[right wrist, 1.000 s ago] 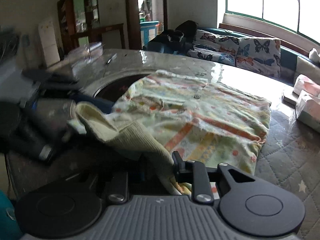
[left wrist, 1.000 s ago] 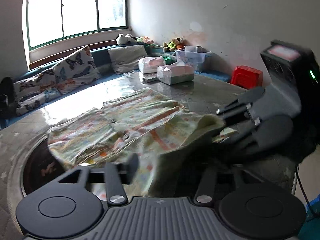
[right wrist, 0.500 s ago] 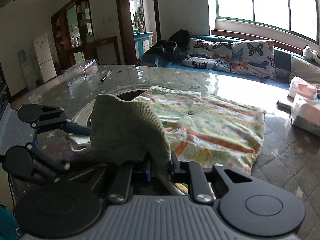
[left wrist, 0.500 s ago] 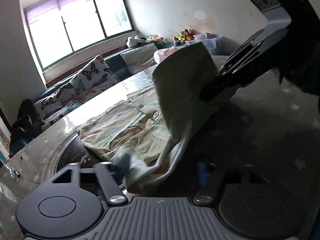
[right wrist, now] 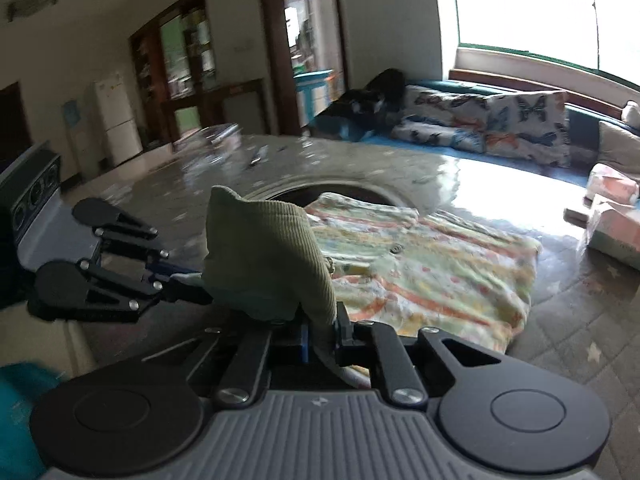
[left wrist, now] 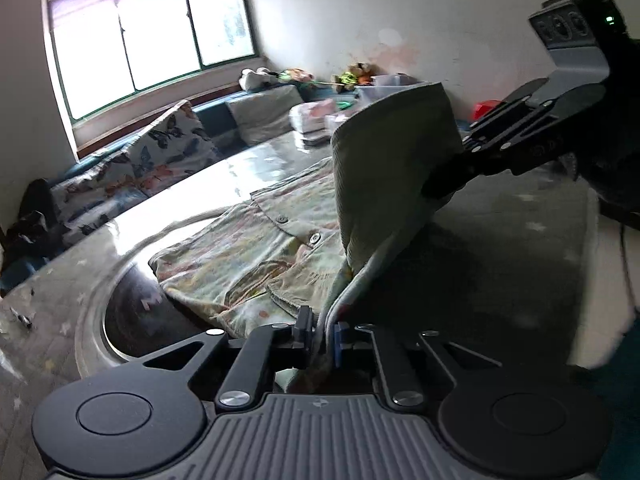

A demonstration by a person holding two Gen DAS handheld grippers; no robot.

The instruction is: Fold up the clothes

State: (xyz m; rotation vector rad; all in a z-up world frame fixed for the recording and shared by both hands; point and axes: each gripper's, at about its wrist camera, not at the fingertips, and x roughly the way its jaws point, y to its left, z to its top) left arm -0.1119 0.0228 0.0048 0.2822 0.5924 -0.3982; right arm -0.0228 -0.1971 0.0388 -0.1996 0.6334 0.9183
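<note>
A pale patterned buttoned garment (left wrist: 256,256) lies on the round table (left wrist: 520,280); it also shows in the right wrist view (right wrist: 432,272). Its near ribbed hem (left wrist: 384,184) is lifted off the table and hangs between the two grippers. My left gripper (left wrist: 322,332) is shut on one corner of the hem. My right gripper (right wrist: 322,336) is shut on the other corner (right wrist: 272,252). Each gripper shows in the other's view: the right gripper (left wrist: 444,188) at the upper right, the left gripper (right wrist: 188,296) at the left.
The table has a dark round recess (left wrist: 132,320) under the garment's far side. Tissue packs (right wrist: 612,220) lie at the table's right side. A bench with butterfly cushions (right wrist: 500,124) runs under the window. Small items (right wrist: 224,140) lie at the far table edge.
Both grippers have risen with the hem, lifting it from near the table to an upright flap. The rest of the garment stays flat.
</note>
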